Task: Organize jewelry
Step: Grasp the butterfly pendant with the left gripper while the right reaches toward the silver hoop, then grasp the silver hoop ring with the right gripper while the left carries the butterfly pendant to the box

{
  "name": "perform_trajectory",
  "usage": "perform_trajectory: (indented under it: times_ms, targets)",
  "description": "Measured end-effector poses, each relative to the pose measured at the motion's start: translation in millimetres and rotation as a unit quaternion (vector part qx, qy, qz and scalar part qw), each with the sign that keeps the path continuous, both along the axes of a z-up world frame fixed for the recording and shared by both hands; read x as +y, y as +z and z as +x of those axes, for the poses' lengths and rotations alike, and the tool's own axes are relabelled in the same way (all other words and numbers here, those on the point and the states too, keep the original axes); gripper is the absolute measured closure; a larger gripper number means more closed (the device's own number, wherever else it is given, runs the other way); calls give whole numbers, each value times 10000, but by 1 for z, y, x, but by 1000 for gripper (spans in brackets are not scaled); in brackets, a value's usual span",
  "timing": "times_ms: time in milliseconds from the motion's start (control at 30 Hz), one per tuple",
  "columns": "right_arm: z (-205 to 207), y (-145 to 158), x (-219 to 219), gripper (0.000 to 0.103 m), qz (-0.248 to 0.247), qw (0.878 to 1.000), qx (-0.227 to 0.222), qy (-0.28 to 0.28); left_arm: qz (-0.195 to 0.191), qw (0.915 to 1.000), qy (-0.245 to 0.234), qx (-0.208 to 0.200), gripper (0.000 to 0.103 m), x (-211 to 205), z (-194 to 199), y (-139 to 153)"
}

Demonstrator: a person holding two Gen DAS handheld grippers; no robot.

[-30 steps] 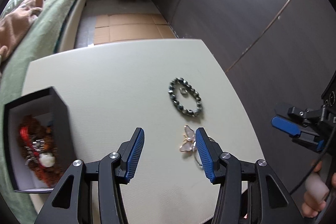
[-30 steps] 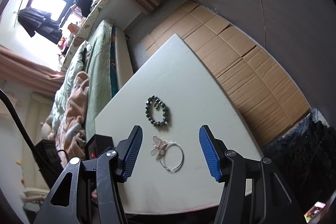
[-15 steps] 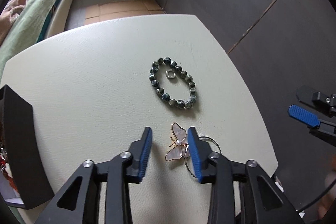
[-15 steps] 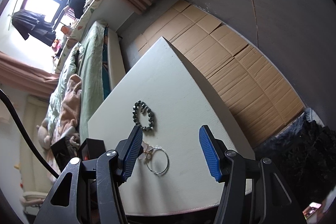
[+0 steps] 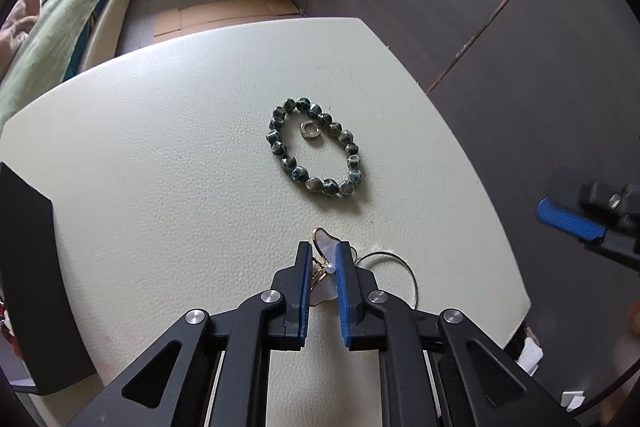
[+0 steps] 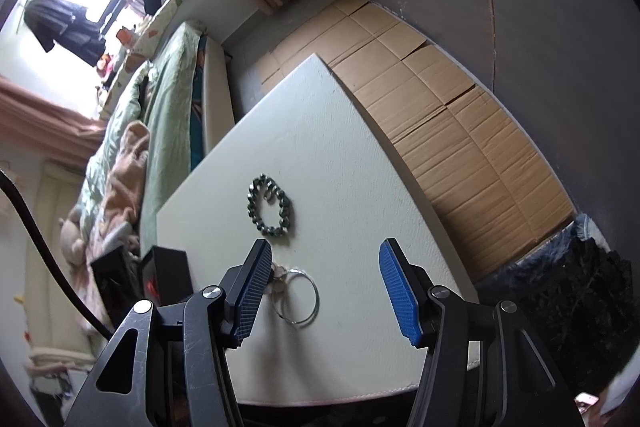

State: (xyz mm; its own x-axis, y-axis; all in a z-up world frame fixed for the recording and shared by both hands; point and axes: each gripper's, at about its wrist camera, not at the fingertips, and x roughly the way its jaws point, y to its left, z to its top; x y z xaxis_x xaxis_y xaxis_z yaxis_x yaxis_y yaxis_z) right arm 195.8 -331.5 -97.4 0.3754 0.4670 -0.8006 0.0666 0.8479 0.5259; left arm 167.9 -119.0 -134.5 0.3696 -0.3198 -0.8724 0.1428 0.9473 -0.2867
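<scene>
My left gripper (image 5: 323, 259) is shut on a pale butterfly pendant (image 5: 325, 242) with gold edging and a small pearl, low over the cream table (image 5: 160, 155). A thin silver hoop (image 5: 400, 269) joins the pendant at its right; it also shows in the right wrist view (image 6: 300, 297). A dark green bead bracelet (image 5: 316, 153) lies further out with a small silver ring (image 5: 310, 130) inside it. My right gripper (image 6: 324, 267) is open and empty, off the table's right edge, above the hoop in its own view.
A black jewelry box (image 5: 28, 279) stands at the table's left edge; it also shows in the right wrist view (image 6: 166, 275). A bed with green bedding (image 6: 160, 99) lies beyond the table. Cardboard sheets (image 6: 460, 131) cover the floor to the right.
My left gripper moved forward and closed its fingers from wide open onto the butterfly pendant. The right gripper stayed open and drifted slightly.
</scene>
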Motion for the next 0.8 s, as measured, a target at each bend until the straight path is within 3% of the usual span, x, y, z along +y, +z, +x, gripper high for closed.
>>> perform_trajectory:
  times_ms: [333,667,733,800]
  targets:
    - [-6,-13,41,46,-438,9965,132,698,-75,9995,231,-183,91,25,-3,18]
    - [-17,-16,88,46,-699,9866,-38,1472,-178,9968,707,-321,91,71,-7,33]
    - [-18,-17,97,49,-827,9828,-83,1647,-189,9960,791,-374,91,81,-9,38]
    - [-19,-20,108,59,-918,9785,-90,1843,-199,9952,859,-424,91,89,-10,43]
